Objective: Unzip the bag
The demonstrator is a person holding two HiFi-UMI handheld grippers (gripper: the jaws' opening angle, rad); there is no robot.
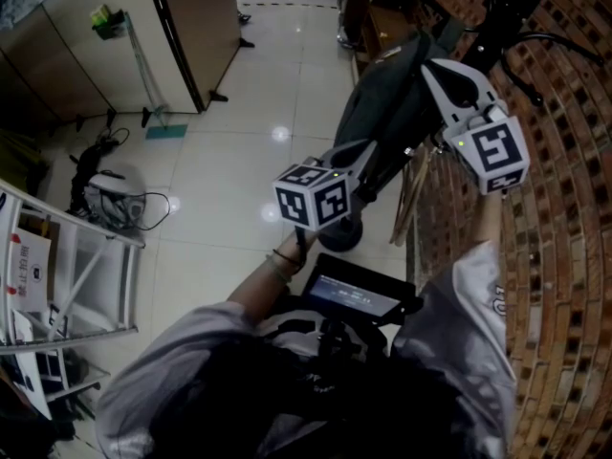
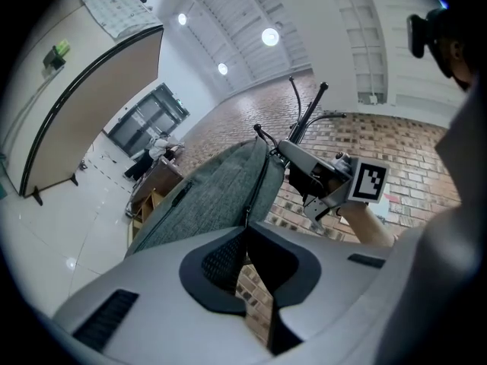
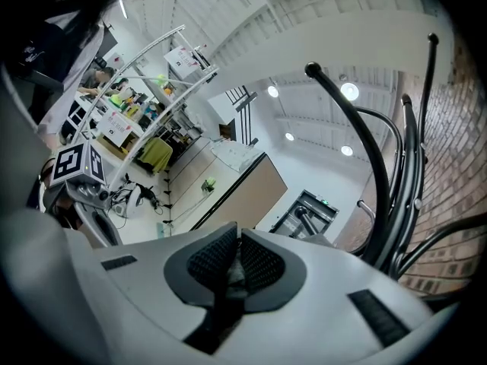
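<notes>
Nearest the person, at the low end of the grey woven-fabric bag (image 2: pixel 205 200), the left gripper (image 2: pixel 246 230) has its jaws clenched tight on a thin dark tab where the bag's black zip line (image 2: pixel 261 175) runs into the pads. I take the tab to be the slider's pull (the pads cover most of it, so that is a judgement). The bag hangs tilted, clear of the floor, on a black bent-tube metal stand (image 3: pixel 380 181), its zip climbing from the left gripper toward the top of the stand. At the bag's upper end the right gripper (image 3: pixel 237 234) is pinched on a fold of the grey cloth, jaws nearly together with fabric between the pads, just beside the stand's tubes. Behind the bag is the red-brown brick wall (image 1: pixel 564 256), and below it the glossy white tiled floor (image 1: pixel 239 132). The step in hand looks like drawing the slider along the teeth, though I cannot tell whether the stretch of zip between the two grippers is already parted. To do it well, the pull should travel along the zip line and away from the right gripper, never sideways, since a sideways tug could jam the slider or slip the tab from the pads. The right gripper should anchor the cloth taut, because a hanging bag will swing and buckle if it is left unheld.
</notes>
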